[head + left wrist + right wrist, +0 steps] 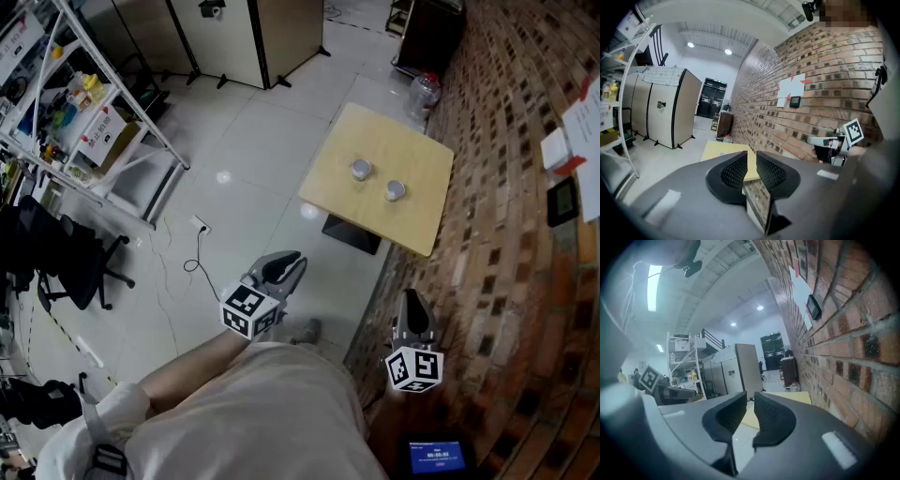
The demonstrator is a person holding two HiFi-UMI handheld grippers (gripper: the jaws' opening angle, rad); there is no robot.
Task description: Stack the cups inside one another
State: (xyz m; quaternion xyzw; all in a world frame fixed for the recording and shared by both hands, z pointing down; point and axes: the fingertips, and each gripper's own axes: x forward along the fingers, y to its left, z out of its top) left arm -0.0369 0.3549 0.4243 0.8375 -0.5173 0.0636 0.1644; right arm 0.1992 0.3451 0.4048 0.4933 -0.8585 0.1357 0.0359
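Two small grey cups stand apart on the square wooden table (412, 220) ahead of me: one cup (361, 170) to the left, the other cup (395, 190) a little right and nearer. Both grippers hover over the floor, well short of the table. My left gripper (293, 262) (751, 154) points toward the table, its jaws a narrow gap apart with nothing between them. My right gripper (411, 300) (750, 395) is held beside the brick wall, jaws likewise slightly apart and empty. The tabletop (723, 150) shows beyond the left jaws.
A brick wall (506, 234) runs along the right, close to the table and my right gripper. A metal shelf rack (84, 112) and a black chair (66, 258) stand at the left. A cable (192, 253) lies on the floor. A clear jug (424, 94) sits behind the table.
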